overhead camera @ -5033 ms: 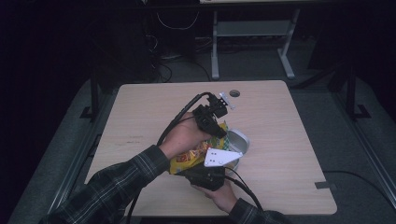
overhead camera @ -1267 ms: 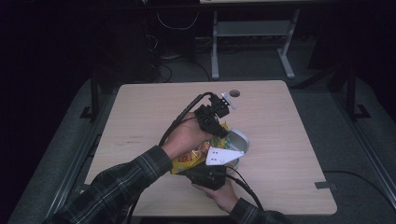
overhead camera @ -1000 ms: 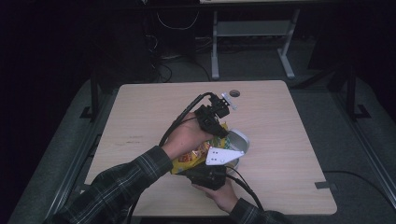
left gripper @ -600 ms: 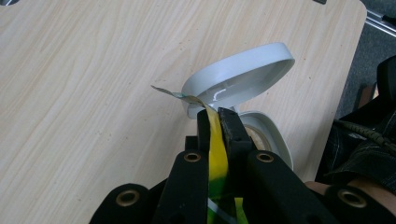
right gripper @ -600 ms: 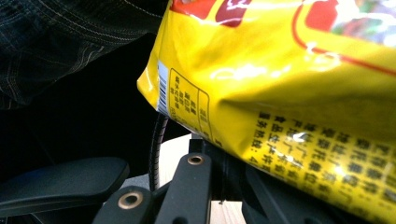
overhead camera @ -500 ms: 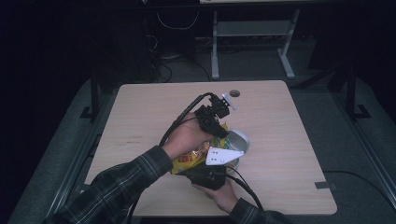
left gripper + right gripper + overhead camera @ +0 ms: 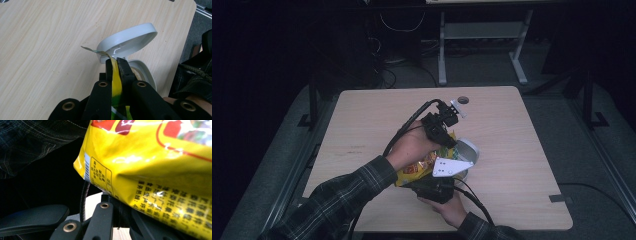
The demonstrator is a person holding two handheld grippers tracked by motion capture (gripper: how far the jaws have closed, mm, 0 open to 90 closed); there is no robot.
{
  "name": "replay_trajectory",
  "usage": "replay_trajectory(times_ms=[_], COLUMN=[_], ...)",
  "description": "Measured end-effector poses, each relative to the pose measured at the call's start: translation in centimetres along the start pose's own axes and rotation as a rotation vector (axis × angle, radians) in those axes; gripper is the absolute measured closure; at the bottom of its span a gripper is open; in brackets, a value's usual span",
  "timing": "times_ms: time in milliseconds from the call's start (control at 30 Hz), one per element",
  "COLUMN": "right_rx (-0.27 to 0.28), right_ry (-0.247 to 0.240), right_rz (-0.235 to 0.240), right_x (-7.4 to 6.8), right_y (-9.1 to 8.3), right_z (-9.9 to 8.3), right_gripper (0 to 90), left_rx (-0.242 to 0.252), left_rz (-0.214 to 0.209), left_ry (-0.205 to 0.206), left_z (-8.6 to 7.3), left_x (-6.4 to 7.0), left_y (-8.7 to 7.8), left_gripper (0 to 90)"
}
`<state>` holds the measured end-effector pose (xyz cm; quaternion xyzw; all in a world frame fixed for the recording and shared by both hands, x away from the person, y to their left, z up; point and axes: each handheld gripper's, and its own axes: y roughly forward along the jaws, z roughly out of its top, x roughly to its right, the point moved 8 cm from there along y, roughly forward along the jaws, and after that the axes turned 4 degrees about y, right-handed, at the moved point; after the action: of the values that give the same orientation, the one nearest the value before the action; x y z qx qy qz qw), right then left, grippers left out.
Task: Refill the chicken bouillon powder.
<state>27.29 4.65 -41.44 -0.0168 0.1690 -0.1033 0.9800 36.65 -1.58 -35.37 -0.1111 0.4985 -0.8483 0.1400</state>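
Jaws clamped on the thin top edge of a yellow crinkly foil snack bag [image 7: 115, 82], the left gripper [image 7: 116, 67] holds it just above a white round plastic container [image 7: 143, 72] whose hinged lid [image 7: 127, 41] stands tilted open on the pale wood-grain counter [image 7: 45, 50]. From above, the bag [image 7: 419, 167] hangs between both hands near the counter's front edge. The right gripper [image 7: 117, 205] sits at the bag's lower end [image 7: 155, 170]; whether its jaws are gripping cannot be told, since the foil hides them. The bag looks light, soft and slippery (likely to crumple or slide under a loose hold), so its flat sealed seams seem the surest places to grip. The raised lid stands closest in the way; a plaid sleeve [image 7: 347, 192] crosses the near edge, and trailing black cables [image 7: 404, 132] loop over the counter.
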Motion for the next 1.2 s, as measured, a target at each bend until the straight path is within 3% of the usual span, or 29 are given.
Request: replay_trajectory(times_ms=[867,1200], right_rx=[-0.020,-0.023], right_ry=[-0.010,-0.010], right_rz=[-0.001,0.000], right_x=[0.13,0.22], right_y=[0.18,0.17], right_z=[-0.47,-0.60], right_gripper=[90.0,90.0], left_rx=[0.024,0.067], left_rz=[-0.020,-0.031], left_ry=[-0.018,-0.031], left_z=[-0.43,-0.31], left_x=[-0.15,-0.13], left_y=[-0.01,-0.36], left_gripper=[89.3,89.4])
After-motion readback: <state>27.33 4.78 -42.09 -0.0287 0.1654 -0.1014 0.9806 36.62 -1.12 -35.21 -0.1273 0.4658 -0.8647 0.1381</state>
